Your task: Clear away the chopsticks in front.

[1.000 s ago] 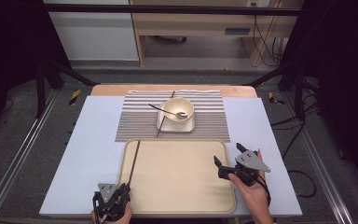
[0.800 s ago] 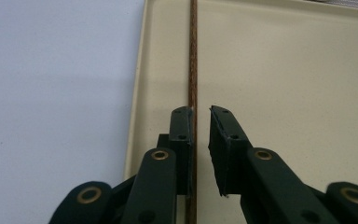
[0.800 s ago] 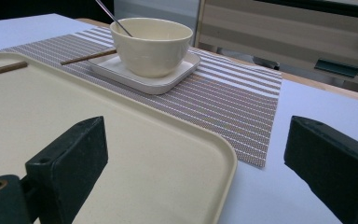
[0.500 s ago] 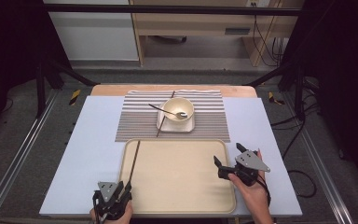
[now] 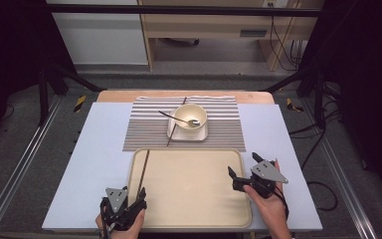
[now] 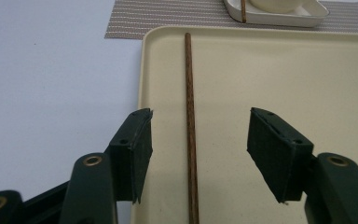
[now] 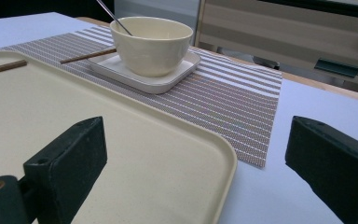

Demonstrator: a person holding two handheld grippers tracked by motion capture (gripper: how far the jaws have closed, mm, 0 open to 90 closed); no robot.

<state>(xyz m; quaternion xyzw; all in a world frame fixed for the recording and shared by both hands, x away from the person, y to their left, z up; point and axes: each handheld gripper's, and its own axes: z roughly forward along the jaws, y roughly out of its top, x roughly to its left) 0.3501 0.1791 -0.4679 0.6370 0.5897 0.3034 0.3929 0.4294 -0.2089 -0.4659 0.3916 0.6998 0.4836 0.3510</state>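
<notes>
On the counter (image 5: 99, 149), a chopstick (image 6: 189, 121) lies untouched at the tray's (image 5: 219, 199) nine o'clock, between the left hand-held gripper's (image 6: 198, 140) just-opened jaws; the right hand-held gripper (image 7: 193, 163) gapes too.

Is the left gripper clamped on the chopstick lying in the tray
No: in the left gripper view the chopstick lies flat on the tray, with clear gaps between it and both pads of the left gripper.

- A lab or test room with a staged dining setup, not a home.
- Black metal frame bars (image 5: 179, 10) surround the table (image 5: 94, 164).
- Floor rails (image 5: 25, 164) run along the left and right sides.
- Loose cables (image 5: 283, 45) hang at the far right, near plain wooden furniture (image 5: 204, 25).
</notes>
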